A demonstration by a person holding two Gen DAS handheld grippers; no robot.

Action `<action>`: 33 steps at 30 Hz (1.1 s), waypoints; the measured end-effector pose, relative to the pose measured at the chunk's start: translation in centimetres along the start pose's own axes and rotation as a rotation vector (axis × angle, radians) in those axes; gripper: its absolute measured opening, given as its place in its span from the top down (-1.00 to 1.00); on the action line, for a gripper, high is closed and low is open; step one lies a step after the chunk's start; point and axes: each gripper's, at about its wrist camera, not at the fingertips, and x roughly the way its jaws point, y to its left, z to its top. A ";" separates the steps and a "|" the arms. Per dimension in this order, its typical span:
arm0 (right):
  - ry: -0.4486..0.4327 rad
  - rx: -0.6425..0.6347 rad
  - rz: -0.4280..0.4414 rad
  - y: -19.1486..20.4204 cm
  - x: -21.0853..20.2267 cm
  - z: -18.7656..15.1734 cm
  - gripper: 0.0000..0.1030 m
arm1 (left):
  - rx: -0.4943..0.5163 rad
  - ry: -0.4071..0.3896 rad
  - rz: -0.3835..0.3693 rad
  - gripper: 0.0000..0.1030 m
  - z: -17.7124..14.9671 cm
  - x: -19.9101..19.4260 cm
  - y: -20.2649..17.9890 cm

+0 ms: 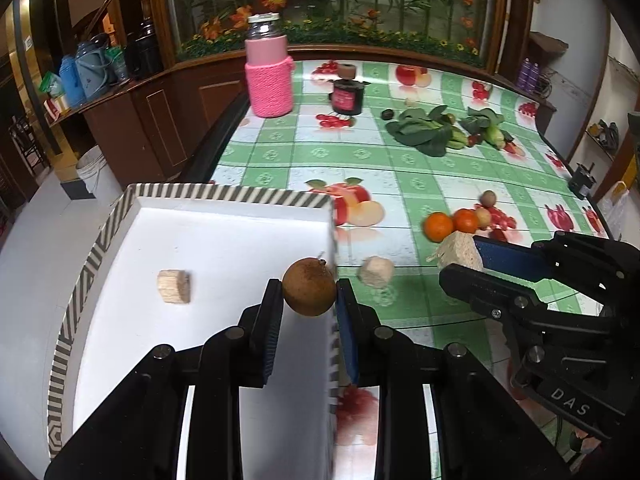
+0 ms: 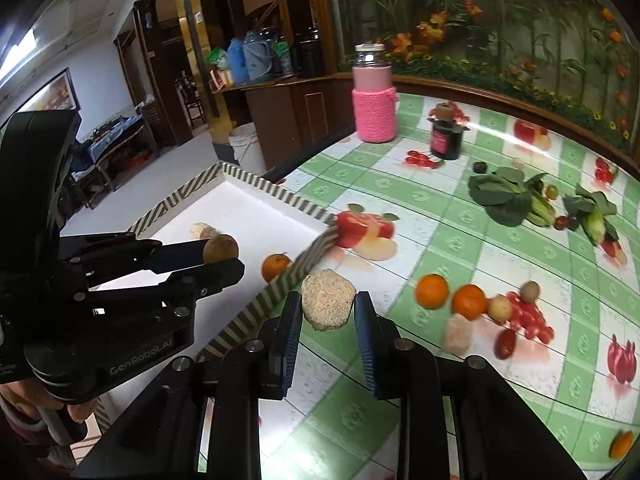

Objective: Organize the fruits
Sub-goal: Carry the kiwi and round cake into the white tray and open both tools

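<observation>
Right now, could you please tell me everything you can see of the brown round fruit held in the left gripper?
The brown round fruit is a small matte ball with rough, russet, lightly speckled skin and a short dark stem stub on top. It looks whole and unbruised. The left gripper is shut on it, its blue-padded fingers pressing its two sides near the tips. It hangs in the air over the right edge of the white tray, touching nothing but the pads. The right wrist view shows it from the side, likewise lifted.
</observation>
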 end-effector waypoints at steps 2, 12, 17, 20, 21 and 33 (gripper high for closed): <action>0.009 -0.009 0.009 0.5 0.7 0.2 0.47 | -0.006 0.005 0.004 0.53 -0.1 0.2 0.6; 0.041 -0.043 0.037 2.4 3.4 1.4 0.47 | -0.049 0.036 0.030 0.53 -0.7 1.6 3.9; 0.061 -0.055 0.058 3.3 4.7 1.7 0.47 | -0.059 0.057 0.035 0.53 -1.2 2.1 5.3; 0.072 -0.066 0.073 4.0 5.4 1.8 0.47 | -0.056 0.073 0.032 0.53 -1.7 2.2 6.0; 0.074 -0.068 0.077 4.2 5.5 1.8 0.47 | -0.057 0.080 0.029 0.53 -2.0 2.2 6.3; 0.135 -0.121 0.139 7.0 8.4 1.7 0.47 | -0.074 0.129 0.056 0.53 -3.9 2.5 8.6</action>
